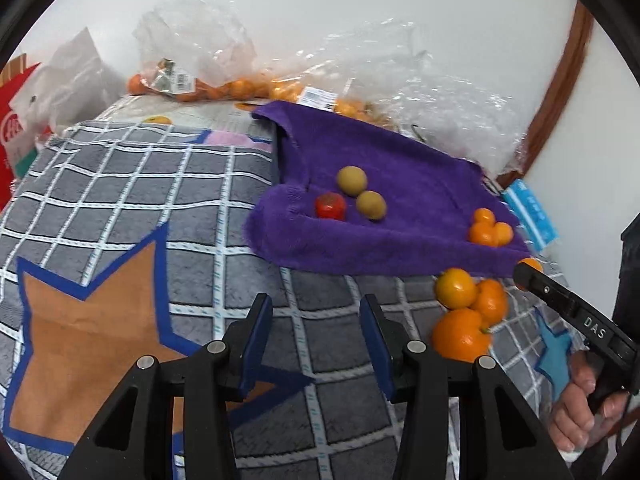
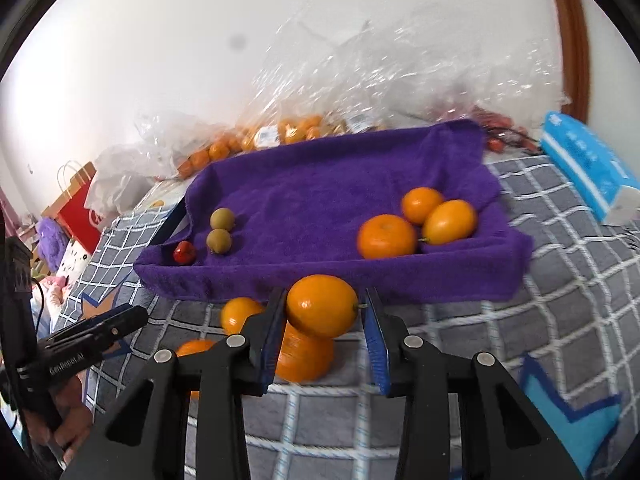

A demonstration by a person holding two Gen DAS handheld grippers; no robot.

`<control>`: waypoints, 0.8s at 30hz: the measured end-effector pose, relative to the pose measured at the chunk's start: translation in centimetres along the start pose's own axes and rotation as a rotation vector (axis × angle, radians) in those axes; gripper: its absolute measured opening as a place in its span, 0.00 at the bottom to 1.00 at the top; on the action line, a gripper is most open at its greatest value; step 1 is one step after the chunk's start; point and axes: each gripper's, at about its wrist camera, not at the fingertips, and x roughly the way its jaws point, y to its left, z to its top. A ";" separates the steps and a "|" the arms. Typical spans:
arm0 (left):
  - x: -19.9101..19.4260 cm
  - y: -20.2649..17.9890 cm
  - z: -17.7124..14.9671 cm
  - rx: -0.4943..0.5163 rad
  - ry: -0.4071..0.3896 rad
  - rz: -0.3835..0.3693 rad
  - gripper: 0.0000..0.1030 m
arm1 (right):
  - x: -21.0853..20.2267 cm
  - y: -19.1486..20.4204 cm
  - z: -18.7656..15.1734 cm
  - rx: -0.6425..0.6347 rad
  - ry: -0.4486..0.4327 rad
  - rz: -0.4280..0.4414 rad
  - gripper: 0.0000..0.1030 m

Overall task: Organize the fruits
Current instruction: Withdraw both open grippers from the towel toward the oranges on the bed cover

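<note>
Right gripper point(image 2: 325, 322) pinching orange point(image 2: 322, 311) just in front of purple towel point(image 2: 320, 196), above other oranges on grid blanket point(image 2: 560, 280); left gripper point(image 1: 316, 340) hovering spread and empty over blanket; three oranges point(image 2: 416, 224) resting on towel

Both handheld grippers are pointing downward; one is loaded.

The black, blue-padded left gripper point(image 1: 315, 308) is tilting forward and down, its jaws standing partly apart with nothing between them. The matching black right gripper point(image 2: 326, 300) is angling down likewise, its jaws closing on a round, glossy orange point(image 2: 320, 312): one pad is touching its side, the other its stem end. The right hand point(image 1: 580, 404) and the left hand point(image 2: 68, 432) are each wrapping a black handle.
</note>
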 end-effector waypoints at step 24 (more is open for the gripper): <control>-0.9 -5.4 -0.7 0.100 0.083 -0.159 0.42 | -1.0 -4.4 -4.0 -0.034 0.132 -0.098 0.35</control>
